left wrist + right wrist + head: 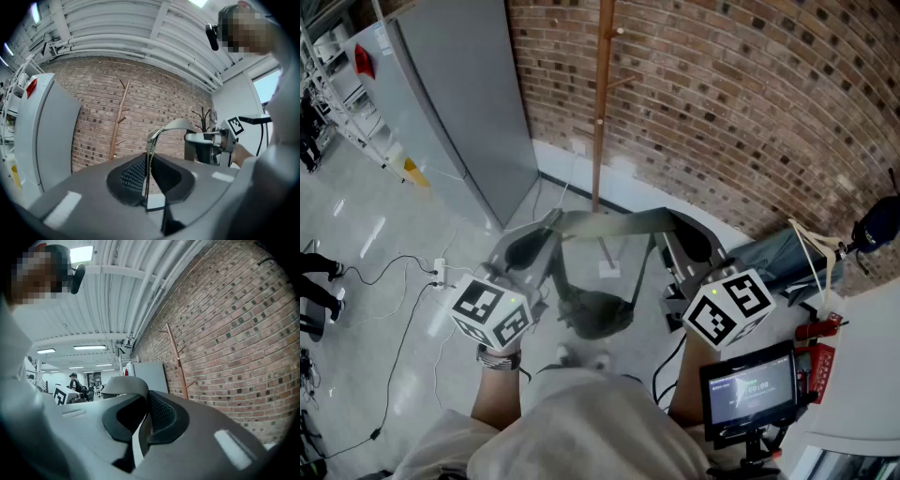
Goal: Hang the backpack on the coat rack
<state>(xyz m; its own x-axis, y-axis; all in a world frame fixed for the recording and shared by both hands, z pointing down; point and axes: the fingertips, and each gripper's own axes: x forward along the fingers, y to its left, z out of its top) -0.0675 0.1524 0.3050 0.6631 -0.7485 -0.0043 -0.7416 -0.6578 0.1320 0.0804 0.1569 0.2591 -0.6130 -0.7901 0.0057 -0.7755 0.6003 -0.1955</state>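
Closest to us, our left gripper [149,161] has its jaws pressed together on the thin webbing of the strap [614,222], which shows edge-on between the pads in the left gripper view. Our right gripper [144,416] is closed too, clamped on the broad padded part of the same strap. Both point level, and the strap runs between them in a shallow arch.

Below that span, the backpack [596,309] hangs in the air between the two grippers, above the floor, with its dark body sagging. We judge it soft and fairly light. The fabric slumps, so it will swing and fold rather than hold a shape. The strap is limp, and its loop is open only while we hold the ends apart. The strap looks like the right place to grip. The padded part gives good purchase, while the thin webbing could slip through the pads.

Farther on, the coat rack [602,94] stands upright against the brick wall [750,112], well apart from the bag, with short pegs angling upward. We reckon the open loop must go over one of them.
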